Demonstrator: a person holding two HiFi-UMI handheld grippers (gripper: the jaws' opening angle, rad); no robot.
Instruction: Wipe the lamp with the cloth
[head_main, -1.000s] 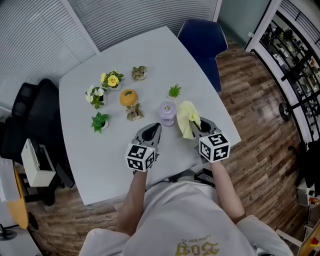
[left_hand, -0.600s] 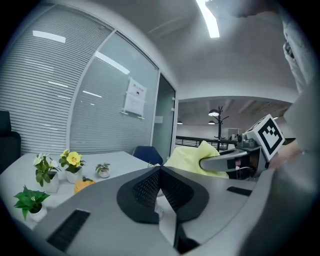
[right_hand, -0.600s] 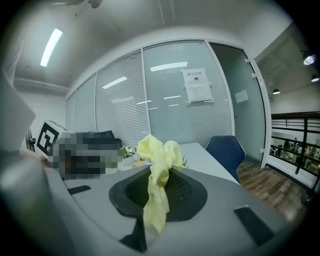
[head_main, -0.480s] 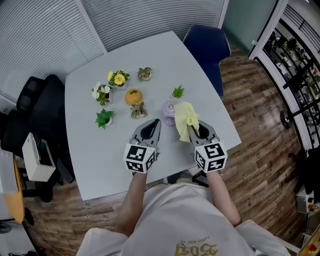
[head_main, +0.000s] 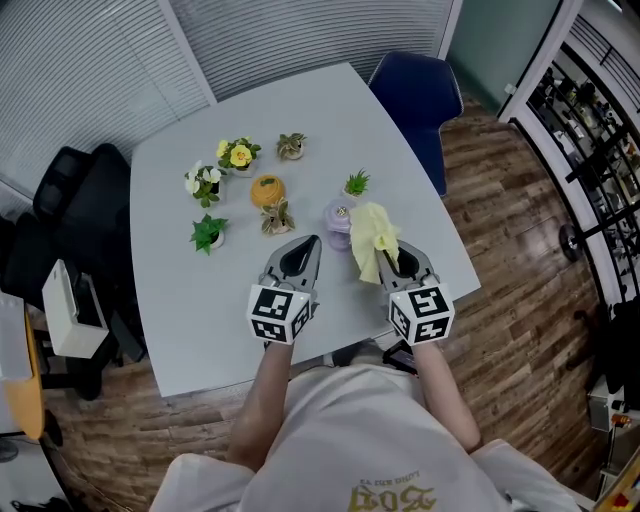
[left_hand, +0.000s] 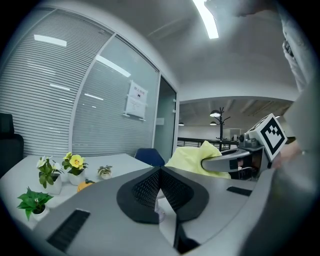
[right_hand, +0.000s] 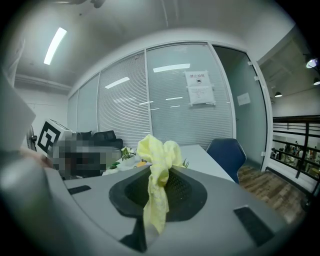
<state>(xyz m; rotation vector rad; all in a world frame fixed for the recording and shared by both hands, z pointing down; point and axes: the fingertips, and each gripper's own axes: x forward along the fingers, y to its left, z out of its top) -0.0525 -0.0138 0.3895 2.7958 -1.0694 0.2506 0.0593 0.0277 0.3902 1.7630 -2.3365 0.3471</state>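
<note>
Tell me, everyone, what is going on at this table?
A person stands at a white table with a tool in each hand. The right tool is shut on a yellow cloth, held beside a small purple lamp that stands among little potted plants. The left tool is shut and empty, held over the table. Whether the cloth touches the lamp cannot be told.
</note>
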